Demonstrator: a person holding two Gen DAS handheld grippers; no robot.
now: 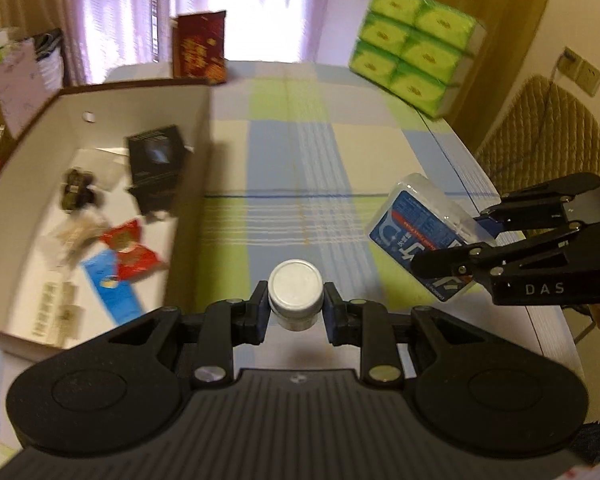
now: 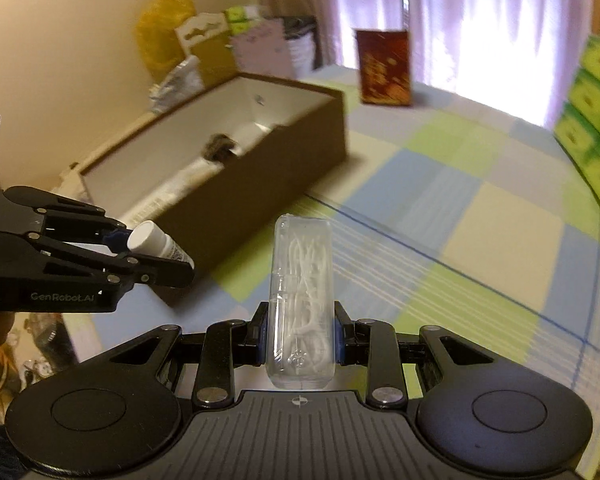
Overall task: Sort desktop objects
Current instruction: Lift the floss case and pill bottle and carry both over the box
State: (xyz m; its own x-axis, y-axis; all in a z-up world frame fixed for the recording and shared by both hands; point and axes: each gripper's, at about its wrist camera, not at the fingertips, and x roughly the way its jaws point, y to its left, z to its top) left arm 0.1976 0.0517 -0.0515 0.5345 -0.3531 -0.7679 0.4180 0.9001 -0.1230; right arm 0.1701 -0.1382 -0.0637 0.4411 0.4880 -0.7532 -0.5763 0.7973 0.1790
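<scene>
Left gripper (image 1: pixel 295 308) clamped on a small white bottle (image 1: pixel 295 294), low centre of the left view, above the checked cloth (image 1: pixel 284 152). Right gripper (image 2: pixel 300 336) clenched on a clear case (image 2: pixel 301 304), low centre of the right view. Open box (image 1: pixel 198 160) at left, holding small items.

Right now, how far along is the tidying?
Partly done: the box already holds a black carton, red packets and other bits. In hand: the left gripper grips a small bottle, the right gripper a clear case. Both are not yet boxed.
</scene>
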